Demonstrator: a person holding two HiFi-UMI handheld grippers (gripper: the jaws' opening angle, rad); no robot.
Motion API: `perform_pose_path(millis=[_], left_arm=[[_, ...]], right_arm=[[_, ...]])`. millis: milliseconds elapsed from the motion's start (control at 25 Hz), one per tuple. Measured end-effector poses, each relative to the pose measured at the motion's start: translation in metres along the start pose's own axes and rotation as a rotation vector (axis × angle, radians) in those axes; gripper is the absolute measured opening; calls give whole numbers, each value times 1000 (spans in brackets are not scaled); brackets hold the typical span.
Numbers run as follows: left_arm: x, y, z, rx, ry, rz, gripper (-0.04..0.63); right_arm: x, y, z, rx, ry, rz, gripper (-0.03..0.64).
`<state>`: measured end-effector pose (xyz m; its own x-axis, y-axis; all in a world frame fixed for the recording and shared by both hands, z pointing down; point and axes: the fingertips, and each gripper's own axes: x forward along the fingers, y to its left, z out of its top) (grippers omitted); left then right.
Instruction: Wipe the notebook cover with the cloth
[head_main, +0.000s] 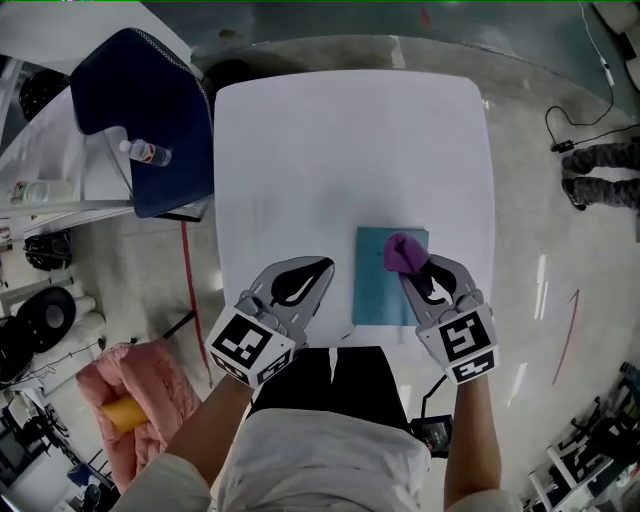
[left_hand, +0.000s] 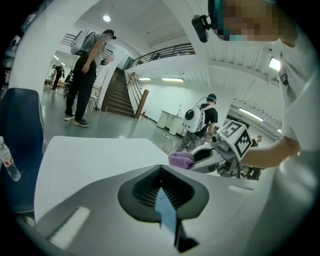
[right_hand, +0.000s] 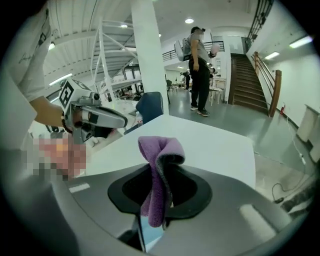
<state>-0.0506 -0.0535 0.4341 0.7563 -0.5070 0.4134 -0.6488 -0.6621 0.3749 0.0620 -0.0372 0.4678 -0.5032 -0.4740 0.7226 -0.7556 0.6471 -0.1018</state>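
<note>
One white counter (head_main: 350, 150) stands on a shiny grey floor (head_main: 540, 200) in a big hall with stairs (right_hand: 260, 80). One blue-green notebook (head_main: 375, 295) lies flat near my edge of the counter. One purple cloth (head_main: 403, 252) is over its top right corner, pinched tight in my right tool (head_main: 418, 268). My left tool (head_main: 318, 268) is squeezed closed with nothing in it, just left of the notebook. One bottle (head_main: 147, 152) shows by one blue chair (head_main: 140, 110).
</note>
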Motion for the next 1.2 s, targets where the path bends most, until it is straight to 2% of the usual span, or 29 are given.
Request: perform_pose_path(millis=[760, 1080, 1200], left_arm=[[6, 43, -42, -33, 55, 33, 0], [2, 51, -45, -51, 63, 40, 0], [1, 55, -46, -57, 64, 41, 0]], right_arm=[[81, -1, -46, -464, 349, 15, 103], [98, -4, -56, -553, 419, 19, 103], [103, 0, -60, -545, 444, 32, 101]])
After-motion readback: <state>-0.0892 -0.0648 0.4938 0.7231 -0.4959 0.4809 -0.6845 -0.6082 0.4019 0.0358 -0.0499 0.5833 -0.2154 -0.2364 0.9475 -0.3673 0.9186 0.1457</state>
